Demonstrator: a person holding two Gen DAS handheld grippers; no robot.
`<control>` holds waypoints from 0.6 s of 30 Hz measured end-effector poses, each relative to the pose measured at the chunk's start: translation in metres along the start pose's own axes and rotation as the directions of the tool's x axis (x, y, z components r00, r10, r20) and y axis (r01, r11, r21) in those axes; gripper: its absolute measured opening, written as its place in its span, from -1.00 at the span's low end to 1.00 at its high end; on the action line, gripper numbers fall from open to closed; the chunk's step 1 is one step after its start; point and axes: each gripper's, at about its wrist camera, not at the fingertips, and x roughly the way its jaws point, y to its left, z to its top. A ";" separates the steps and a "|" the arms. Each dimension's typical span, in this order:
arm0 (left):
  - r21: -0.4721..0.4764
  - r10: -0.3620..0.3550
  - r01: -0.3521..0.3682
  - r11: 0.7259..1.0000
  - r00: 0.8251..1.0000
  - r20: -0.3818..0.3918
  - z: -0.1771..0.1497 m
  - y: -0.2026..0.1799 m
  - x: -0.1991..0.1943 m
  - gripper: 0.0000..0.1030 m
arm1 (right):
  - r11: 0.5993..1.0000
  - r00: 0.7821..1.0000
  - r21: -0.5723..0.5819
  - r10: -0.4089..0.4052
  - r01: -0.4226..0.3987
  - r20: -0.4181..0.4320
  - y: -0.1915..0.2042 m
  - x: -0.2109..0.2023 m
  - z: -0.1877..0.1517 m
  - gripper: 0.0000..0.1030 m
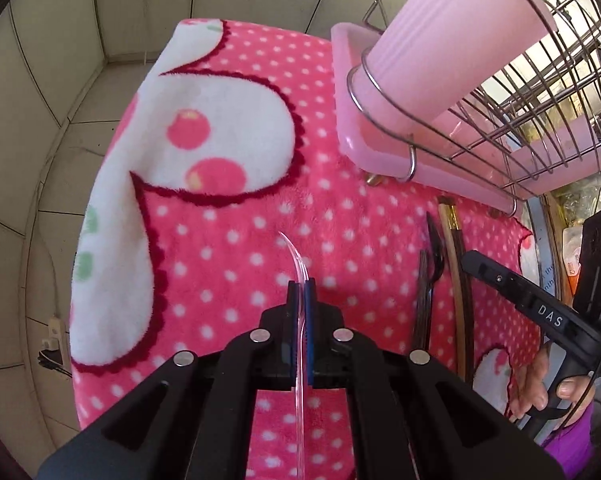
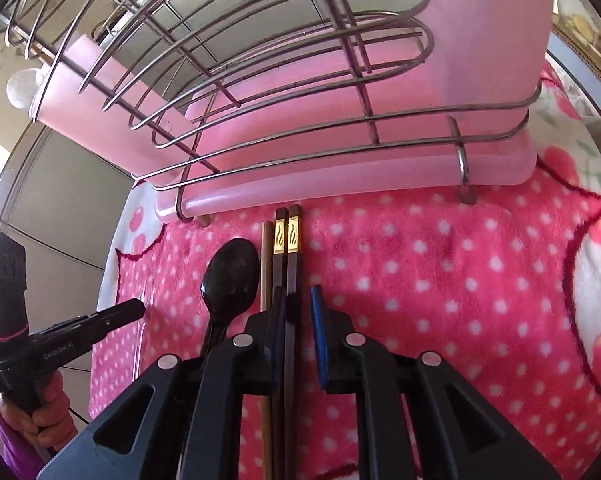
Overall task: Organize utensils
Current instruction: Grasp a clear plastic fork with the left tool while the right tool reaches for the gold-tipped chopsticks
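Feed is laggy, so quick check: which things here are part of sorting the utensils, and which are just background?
Job:
- clear pink utensil, pinched in left gripper
- black spoon
- chopsticks, under open right gripper
- pink cup
- wire rack

Background:
- polka-dot blanket
- pink tray

At frame centre, the right gripper (image 2: 298,300) straddles one dark chopstick (image 2: 291,272) — jaws apart — beside a black spoon (image 2: 230,276).
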 end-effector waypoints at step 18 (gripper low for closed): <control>-0.001 0.004 -0.004 1.000 0.996 -0.084 0.010 -0.004 0.011 -0.93 | 0.992 0.999 0.125 -0.014 0.018 -0.033 -0.029 -0.022 -0.014 -0.88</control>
